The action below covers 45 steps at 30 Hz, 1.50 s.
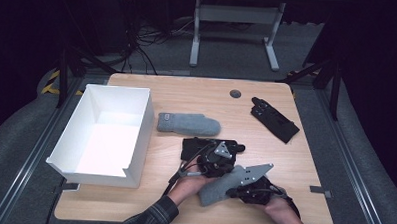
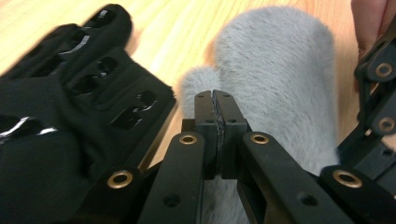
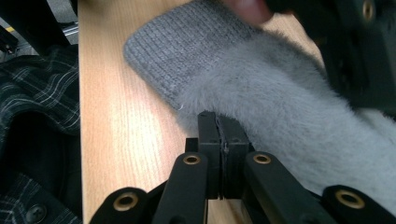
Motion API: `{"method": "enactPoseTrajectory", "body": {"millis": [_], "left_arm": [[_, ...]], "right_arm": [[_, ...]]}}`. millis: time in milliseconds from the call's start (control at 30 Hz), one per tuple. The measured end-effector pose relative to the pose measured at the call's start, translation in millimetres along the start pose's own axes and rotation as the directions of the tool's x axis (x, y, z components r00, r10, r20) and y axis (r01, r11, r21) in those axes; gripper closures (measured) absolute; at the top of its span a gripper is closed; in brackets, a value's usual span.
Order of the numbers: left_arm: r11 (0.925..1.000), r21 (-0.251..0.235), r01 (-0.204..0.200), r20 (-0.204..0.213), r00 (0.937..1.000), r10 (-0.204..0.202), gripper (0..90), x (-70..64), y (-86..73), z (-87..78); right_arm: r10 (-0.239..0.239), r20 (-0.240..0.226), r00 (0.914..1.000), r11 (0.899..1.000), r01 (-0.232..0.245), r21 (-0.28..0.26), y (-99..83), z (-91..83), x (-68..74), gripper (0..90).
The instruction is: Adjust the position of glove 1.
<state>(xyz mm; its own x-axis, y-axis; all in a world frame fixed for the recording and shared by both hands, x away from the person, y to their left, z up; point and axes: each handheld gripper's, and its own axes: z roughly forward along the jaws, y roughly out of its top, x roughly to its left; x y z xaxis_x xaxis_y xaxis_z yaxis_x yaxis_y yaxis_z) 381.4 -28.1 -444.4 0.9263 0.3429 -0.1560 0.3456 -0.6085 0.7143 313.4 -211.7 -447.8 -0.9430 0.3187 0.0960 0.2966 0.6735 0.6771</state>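
Grey fuzzy mitten (image 1: 223, 185) lies at the near edge of the wooden worktop (image 1: 295, 160), between both grippers. The left gripper (image 2: 215, 100) has its jaws pressed together over the mitten's thumb; the right gripper (image 3: 218, 122) is likewise closed at the mitten's fluffy edge. Whether either pinches fabric is unclear. A black glove (image 2: 70, 107) lies just beside.

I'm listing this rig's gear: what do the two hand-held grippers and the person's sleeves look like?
Both the left gripper and right gripper are black, with flat link arms joined by brass-ringed rivets and two narrow black jaws. Each carries a grey three-cornered plate on top. A black cable trails from the left one. The sleeves are dark plaid.
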Motion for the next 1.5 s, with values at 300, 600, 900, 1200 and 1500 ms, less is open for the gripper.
{"method": "enactPoseTrajectory", "body": {"millis": [300,600,900,1200,1500], "left_arm": [[0.9997,-0.023,-0.006,-0.006,1.0000,0.005,73.0,-15.3,-12.7,-29.0],[0.9987,0.037,-0.036,0.015,0.9993,0.035,70.9,-31.7,-22.7,-15.2],[0.9958,0.076,-0.052,0.007,0.9987,0.051,82.0,-24.7,-30.9,-27.0],[0.9977,0.060,-0.031,-0.018,0.9993,0.032,73.1,-16.4,-40.2,-49.6],[1.0000,-0.007,0.004,-0.153,0.9882,-0.005,84.3,14.5,-15.3,-75.7]], "right_arm": [[0.070,0.119,0.9905,0.993,-0.058,-0.103,-19.8,-46.2,-7.6,64.3],[0.210,0.303,0.9294,0.971,-0.161,-0.179,-41.8,-72.0,-41.3,39.4],[0.296,0.411,0.8623,0.951,-0.227,-0.210,-57.2,-77.8,-67.8,31.4],[0.376,0.442,0.8144,0.927,-0.325,-0.189,-69.5,-67.4,-96.3,23.6],[0.367,0.465,0.8056,0.930,-0.322,-0.176,-75.4,-59.0,-99.3,21.0]]}}
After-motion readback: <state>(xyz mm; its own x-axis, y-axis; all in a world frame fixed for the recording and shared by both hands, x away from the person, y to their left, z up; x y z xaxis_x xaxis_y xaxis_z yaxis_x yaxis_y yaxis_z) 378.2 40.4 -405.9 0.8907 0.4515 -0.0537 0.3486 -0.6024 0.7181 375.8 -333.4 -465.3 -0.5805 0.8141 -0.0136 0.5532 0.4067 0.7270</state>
